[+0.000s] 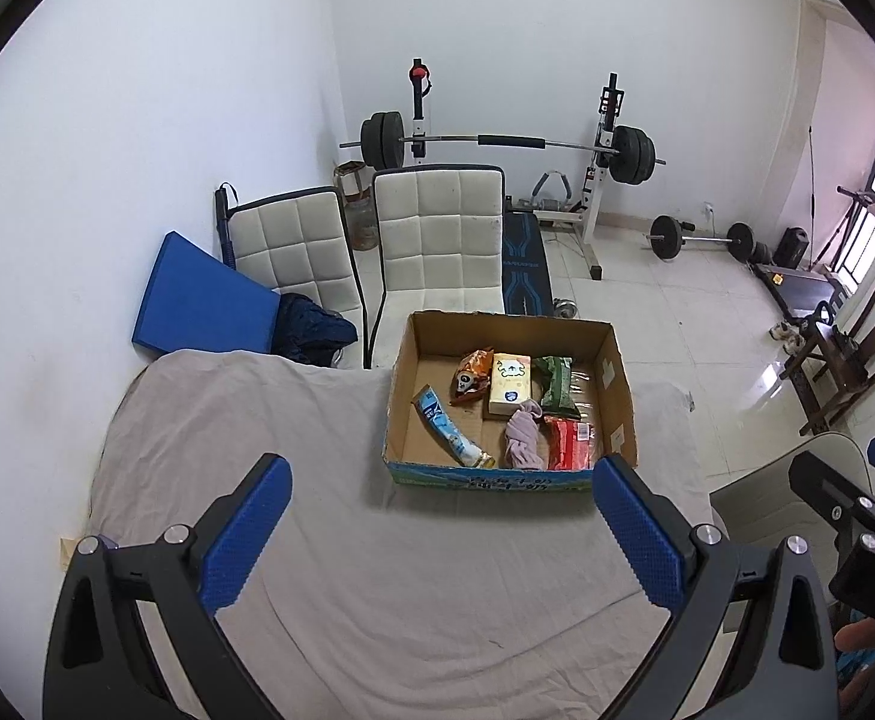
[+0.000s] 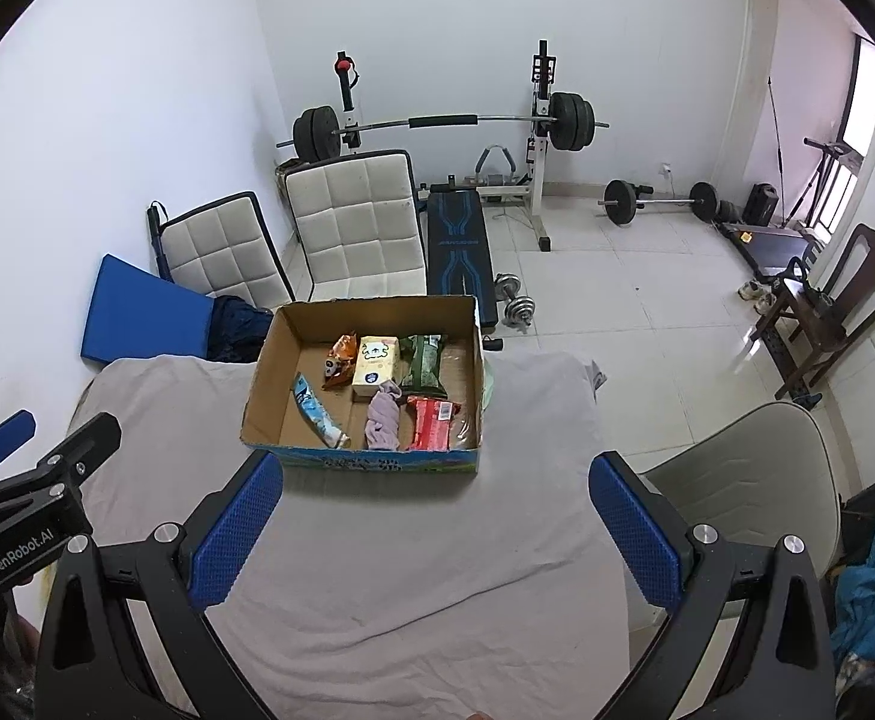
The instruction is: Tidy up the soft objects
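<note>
An open cardboard box (image 1: pixel 404 372) (image 2: pixel 263 372) stands on the far part of a table draped in a grey cloth (image 1: pixel 317 510) (image 2: pixel 407 540). Inside lie a blue-white tube pack (image 1: pixel 449 427) (image 2: pixel 318 411), an orange snack bag (image 1: pixel 472 375) (image 2: pixel 339 360), a cream tissue pack (image 1: pixel 510 384) (image 2: pixel 376 366), a green packet (image 1: pixel 556 381) (image 2: pixel 424 363), a pink cloth (image 1: pixel 522 432) (image 2: pixel 383 414) and a red packet (image 1: pixel 569 441) (image 2: pixel 432 423). My left gripper (image 1: pixel 442 480) is open, held above the cloth short of the box. My right gripper (image 2: pixel 436 480) is open too, empty.
Two white padded chairs (image 1: pixel 437 234) (image 2: pixel 353 222) and a blue mat (image 1: pixel 197 300) stand behind the table. A barbell rack (image 1: pixel 509 144) and weight bench (image 2: pixel 458 246) fill the back. A beige chair (image 2: pixel 749 480) is at the right, a wooden chair (image 2: pixel 827 312) farther off.
</note>
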